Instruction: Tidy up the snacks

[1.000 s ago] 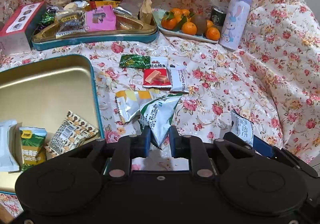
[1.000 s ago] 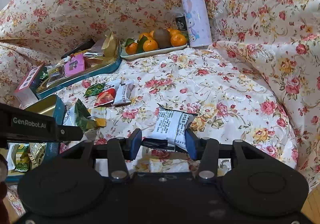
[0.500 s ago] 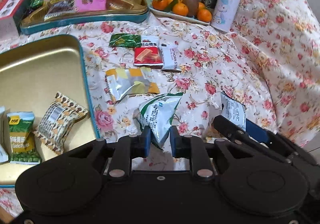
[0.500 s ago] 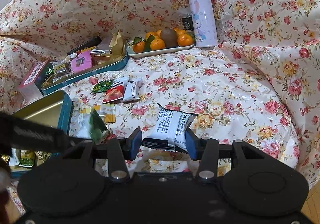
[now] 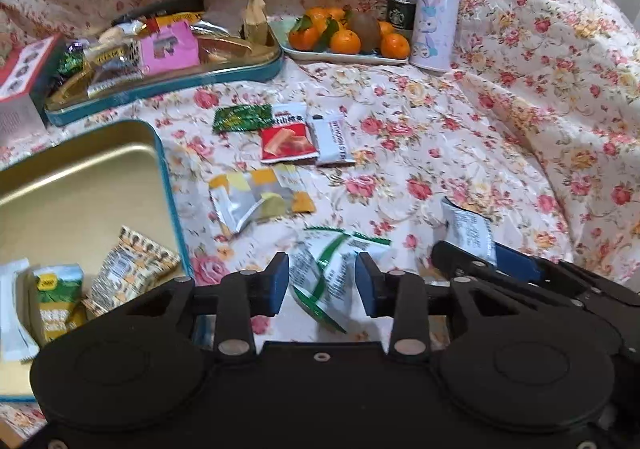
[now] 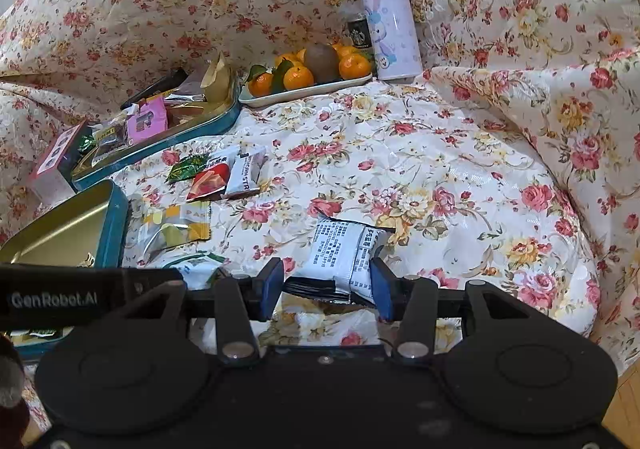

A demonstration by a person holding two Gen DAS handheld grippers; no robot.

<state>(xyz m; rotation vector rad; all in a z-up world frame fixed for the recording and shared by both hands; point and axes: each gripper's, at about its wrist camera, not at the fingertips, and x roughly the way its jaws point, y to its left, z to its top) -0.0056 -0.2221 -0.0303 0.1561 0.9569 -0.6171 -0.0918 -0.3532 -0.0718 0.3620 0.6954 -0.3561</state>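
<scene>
Floral cloth covers the whole surface and bunches up at far and right. Open gold-lined teal tin sits near left; inside at its near end you've got a brown-patterned packet, a green-and-yellow packet and a white one at the left edge. A second teal tin tray lies far left, heaped with mixed wrappers, a pink packet on top. Fruit plate far centre holds oranges and a kiwi; a lilac bunny bottle stands upright just right of it, with a small dark can between them.

Loose on the cloth, mid-scene: a green packet, a red packet and a white strip packet side by side, touching. Nearer is a yellow-and-silver packet.

Your left tongs have just been opening and stand apart; the white-and-green crumpled packet sits between the pads, tilted, blurred, pads not pressing on it. It is just right of the near tin, on the cloth side of the rim.

Your right tongs are clamped on a white packet with black print, dark underside showing, its far end sticking out beyond the tips over the cloth.
</scene>
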